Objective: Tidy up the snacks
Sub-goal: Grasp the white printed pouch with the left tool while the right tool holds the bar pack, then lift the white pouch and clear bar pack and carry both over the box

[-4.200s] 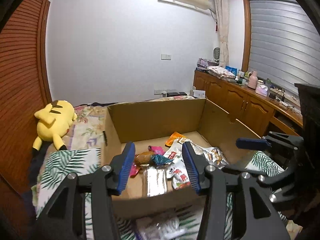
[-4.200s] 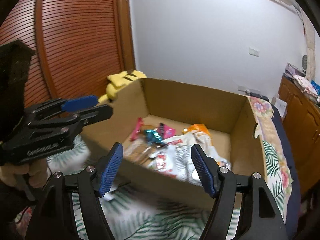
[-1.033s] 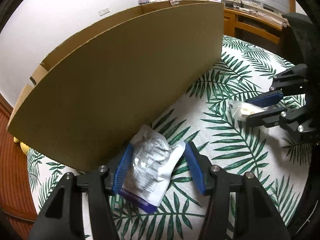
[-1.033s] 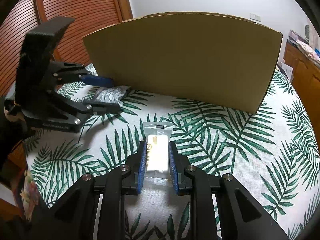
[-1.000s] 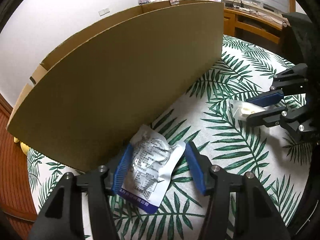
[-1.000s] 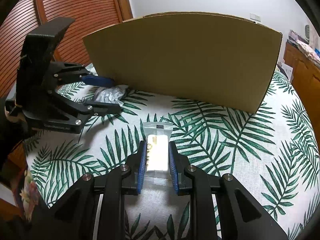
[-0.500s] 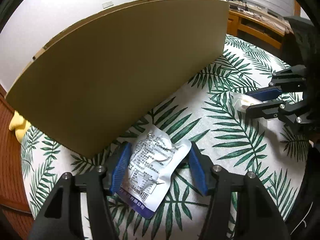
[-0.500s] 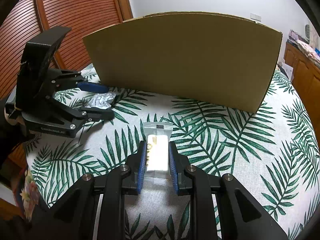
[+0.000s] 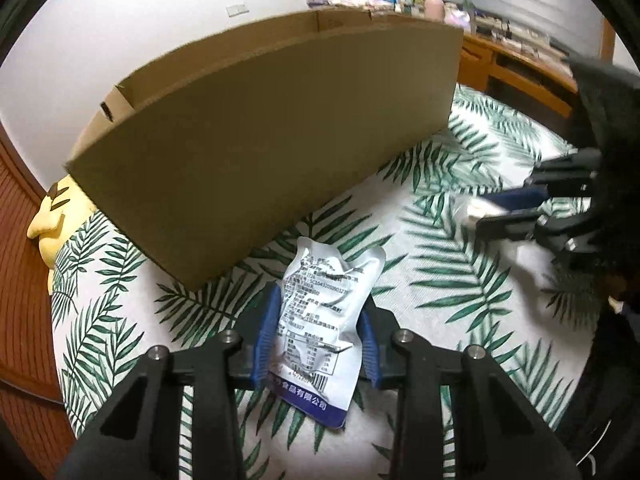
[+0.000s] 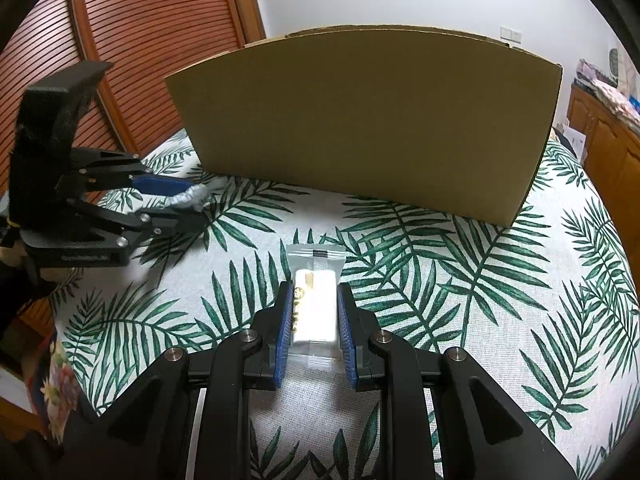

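We clamped the left gripper (image 9: 318, 334) on a silver pouch (image 9: 325, 320) and the right gripper (image 10: 313, 334) on a clear-wrapped white bar (image 10: 314, 308), before the cardboard box (image 10: 368, 120).

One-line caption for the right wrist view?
Right gripper clamps a clear-wrapped white snack bar before the cardboard box.

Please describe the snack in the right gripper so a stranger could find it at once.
Before the cardboard box, on the palm-leaf cloth, the right gripper grips a small clear packet. It shows a white bar inside; the other pouch is silver and printed.
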The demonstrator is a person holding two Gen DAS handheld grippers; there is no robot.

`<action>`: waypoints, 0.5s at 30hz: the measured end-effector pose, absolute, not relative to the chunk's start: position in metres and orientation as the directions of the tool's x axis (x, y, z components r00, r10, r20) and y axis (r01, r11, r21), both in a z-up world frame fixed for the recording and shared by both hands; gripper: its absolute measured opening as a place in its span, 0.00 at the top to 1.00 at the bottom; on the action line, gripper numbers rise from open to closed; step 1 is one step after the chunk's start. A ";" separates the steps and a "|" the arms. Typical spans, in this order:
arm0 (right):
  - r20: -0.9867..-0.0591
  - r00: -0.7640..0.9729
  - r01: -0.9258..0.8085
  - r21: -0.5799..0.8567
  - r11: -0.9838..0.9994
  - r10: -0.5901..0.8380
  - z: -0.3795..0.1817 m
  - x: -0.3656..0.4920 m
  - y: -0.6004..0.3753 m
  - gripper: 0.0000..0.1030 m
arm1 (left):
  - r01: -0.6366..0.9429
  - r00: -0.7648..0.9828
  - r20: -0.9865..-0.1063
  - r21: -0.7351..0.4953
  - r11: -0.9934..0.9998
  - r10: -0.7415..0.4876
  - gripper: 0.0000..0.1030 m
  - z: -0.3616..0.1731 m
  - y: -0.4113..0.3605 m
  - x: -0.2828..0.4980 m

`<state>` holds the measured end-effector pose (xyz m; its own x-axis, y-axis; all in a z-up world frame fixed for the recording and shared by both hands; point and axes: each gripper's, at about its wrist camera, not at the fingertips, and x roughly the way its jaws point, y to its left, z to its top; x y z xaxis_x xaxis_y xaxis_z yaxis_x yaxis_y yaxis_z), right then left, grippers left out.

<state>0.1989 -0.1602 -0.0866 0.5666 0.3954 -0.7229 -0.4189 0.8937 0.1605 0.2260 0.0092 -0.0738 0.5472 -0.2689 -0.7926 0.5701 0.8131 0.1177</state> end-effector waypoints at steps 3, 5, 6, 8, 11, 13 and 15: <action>-0.721 0.569 -0.420 0.160 0.893 0.397 -0.086 0.198 -0.160 0.81 | 0.566 0.563 -0.775 0.109 0.817 -0.287 0.66 -0.066 0.007 0.222; -0.719 0.570 -0.419 0.160 0.894 0.397 -0.086 0.197 -0.160 0.81 | 0.563 0.575 -0.763 0.107 0.820 -0.295 0.66 -0.061 0.006 0.219; -0.718 0.572 -0.418 0.160 0.894 0.396 -0.085 0.197 -0.161 0.81 | 0.559 0.583 -0.755 0.105 0.822 -0.300 0.67 -0.058 0.005 0.218; -0.713 0.581 -0.414 0.158 0.897 0.394 -0.085 0.196 -0.162 0.81 | 0.551 0.597 -0.739 0.094 0.829 -0.312 0.79 -0.053 0.004 0.216; -0.699 0.601 -0.404 0.155 0.902 0.389 -0.083 0.194 -0.164 0.81 | 0.543 0.604 -0.723 0.064 0.838 -0.336 0.80 -0.047 0.001 0.218; -0.695 0.606 -0.401 0.153 0.903 0.387 -0.082 0.193 -0.164 0.81 | 0.542 0.608 -0.720 0.069 0.838 -0.334 0.80 -0.049 -0.006 0.220; -0.695 0.606 -0.402 0.153 0.903 0.387 -0.082 0.194 -0.164 0.81 | 0.548 0.602 -0.721 0.061 0.834 -0.343 0.81 -0.050 -0.009 0.220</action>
<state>0.1935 -0.1635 -0.0822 0.6064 0.3871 -0.6946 -0.4016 0.9030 0.1526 0.2204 -0.0093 -0.0498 0.6025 -0.3431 -0.7206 0.5480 0.8343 0.0610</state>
